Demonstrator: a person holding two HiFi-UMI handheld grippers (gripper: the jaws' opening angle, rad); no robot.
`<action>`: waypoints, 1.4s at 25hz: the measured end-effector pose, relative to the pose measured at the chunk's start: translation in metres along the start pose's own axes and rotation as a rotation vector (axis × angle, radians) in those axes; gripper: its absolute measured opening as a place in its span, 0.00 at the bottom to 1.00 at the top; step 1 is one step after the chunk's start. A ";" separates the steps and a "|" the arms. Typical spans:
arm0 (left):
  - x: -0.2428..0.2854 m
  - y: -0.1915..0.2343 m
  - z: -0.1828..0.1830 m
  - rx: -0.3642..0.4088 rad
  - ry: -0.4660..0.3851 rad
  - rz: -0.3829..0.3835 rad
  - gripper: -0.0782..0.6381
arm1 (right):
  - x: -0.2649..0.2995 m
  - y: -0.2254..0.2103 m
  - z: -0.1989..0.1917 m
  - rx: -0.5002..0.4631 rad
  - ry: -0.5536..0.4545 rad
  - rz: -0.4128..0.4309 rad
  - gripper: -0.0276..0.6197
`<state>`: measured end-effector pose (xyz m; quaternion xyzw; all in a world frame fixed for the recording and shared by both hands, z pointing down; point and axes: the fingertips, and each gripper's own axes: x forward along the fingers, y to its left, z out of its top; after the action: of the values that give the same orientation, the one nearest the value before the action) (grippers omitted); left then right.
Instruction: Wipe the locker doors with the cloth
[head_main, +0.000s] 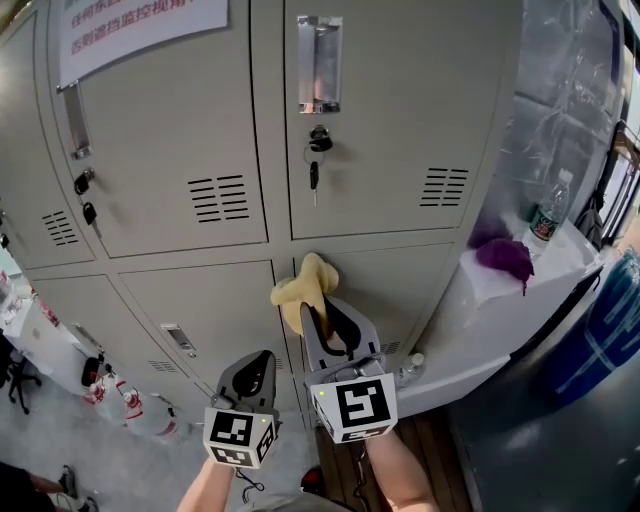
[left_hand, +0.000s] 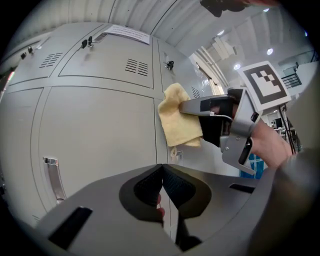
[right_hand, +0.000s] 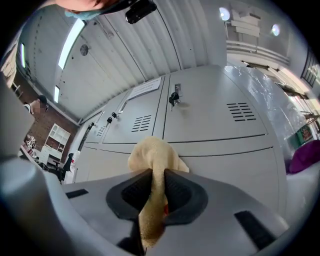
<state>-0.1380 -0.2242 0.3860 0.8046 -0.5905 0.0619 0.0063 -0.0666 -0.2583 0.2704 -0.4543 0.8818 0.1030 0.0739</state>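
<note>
A yellow cloth (head_main: 303, 290) (left_hand: 179, 120) (right_hand: 152, 165) is pinched in my right gripper (head_main: 325, 318) (right_hand: 155, 189), which is shut on it. The cloth's bunched end rests against the upper left corner of the lower right locker door (head_main: 400, 290), by the seam between doors. My left gripper (head_main: 255, 378) (left_hand: 162, 186) hangs lower and to the left, in front of the lower middle door (head_main: 200, 310), shut with nothing between its jaws. The grey locker doors (right_hand: 210, 115) fill the scene.
A key (head_main: 314, 175) hangs from the lock of the upper right door under its handle (head_main: 319, 62). A paper notice (head_main: 140, 25) is stuck on the upper left door. At right, a white ledge (head_main: 500, 300) carries a purple cloth (head_main: 505, 257) and a water bottle (head_main: 549, 210).
</note>
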 end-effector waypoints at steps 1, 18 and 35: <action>0.000 0.000 0.000 0.000 0.001 0.000 0.14 | 0.005 -0.001 -0.001 -0.002 -0.003 -0.001 0.15; 0.013 -0.001 -0.003 -0.014 -0.001 -0.025 0.14 | -0.001 -0.061 -0.003 -0.052 0.007 -0.144 0.15; 0.023 -0.015 0.000 -0.015 -0.012 -0.079 0.14 | -0.047 -0.171 -0.009 -0.054 0.050 -0.372 0.15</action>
<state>-0.1165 -0.2418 0.3896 0.8277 -0.5587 0.0524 0.0112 0.0999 -0.3207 0.2695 -0.6137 0.7810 0.1000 0.0576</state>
